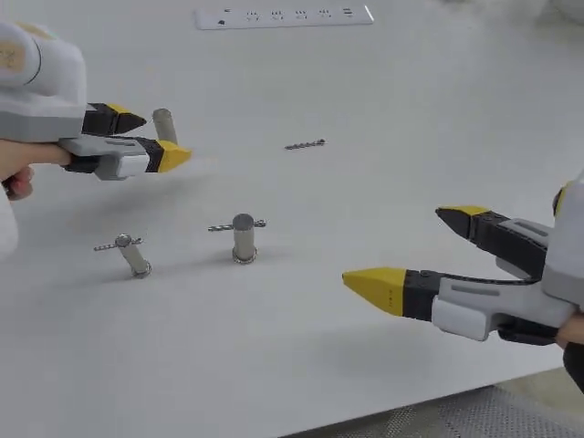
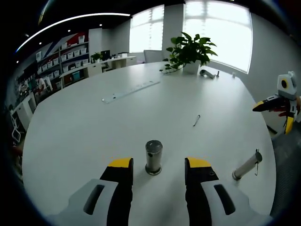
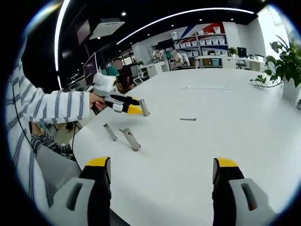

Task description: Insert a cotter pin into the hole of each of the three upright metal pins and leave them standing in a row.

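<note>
— While one pin lacks its cotter, where does everything stand?
— Bare metal pin (image 1: 164,126): upright on the counter (image 1: 365,365), at the far left of the head view. Left tongs (image 1: 160,137) straddle it with jaws apart. The left gripper view shows a gap on each side, so it is not clamped. Judgement: placed there to steady the pin for insertion.
— Other two?
— Middle pin (image 1: 243,239) and near-left pin (image 1: 133,256) stand near each other, each with a fitted cotter (image 1: 219,227) through its head.
— Remaining cotter?
— Loose cotter pin (image 1: 304,144) lies flat on the counter, well apart from every pin. Right tongs (image 1: 406,246) hover wide open and hold nothing, probably kept free to fetch it.
— Risk?
— A thin cotter lying flat looks awkward to lift. The third pin stands off the others' line.
</note>
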